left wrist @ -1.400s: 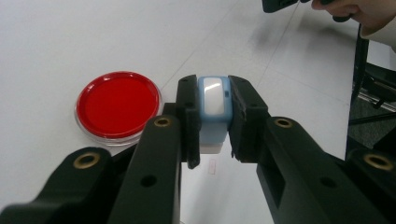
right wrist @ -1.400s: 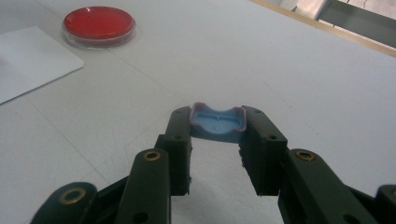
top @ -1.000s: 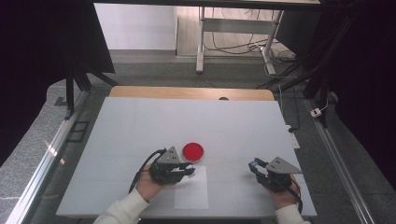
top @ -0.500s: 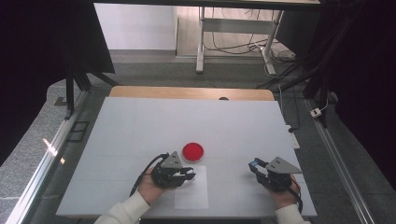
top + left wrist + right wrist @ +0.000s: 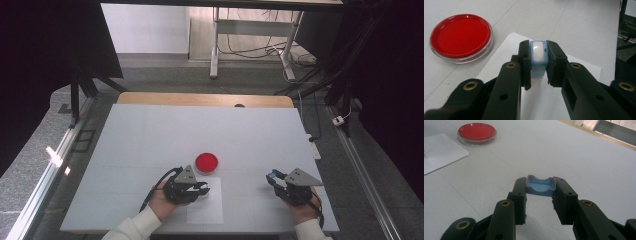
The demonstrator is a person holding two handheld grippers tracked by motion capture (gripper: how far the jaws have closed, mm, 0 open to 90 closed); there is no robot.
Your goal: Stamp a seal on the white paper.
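Jaws on my left hand-held gripper (image 5: 538, 65) are clenched on a small light-blue stamp body (image 5: 538, 57), its white glossy face turned up toward the camera in the left gripper view. The piece sits between the two black pads, which press on both of its sides, and it hangs over the white sheet of paper (image 5: 579, 72) that lies on the tabletop (image 5: 150, 140). At the upper left of that frame I see the round red ink pad (image 5: 461, 35) in its clear dish, just beside the paper's corner and apart from the jaws.

My right hand-held gripper (image 5: 540, 188) is grasping the light-blue cap (image 5: 540, 185), a shallow curved piece with a reddish rim, pinched at its two ends. It is held above bare tabletop, with the red ink pad and the paper at the upper left of the right gripper view, well apart from it.

From the high view, the left hand-held gripper (image 5: 202, 189) is at lower centre, over the paper (image 5: 206, 207) and just below the red ink pad (image 5: 206, 162). The right hand-held gripper (image 5: 274, 178) is at lower right, near the tabletop's front edge.
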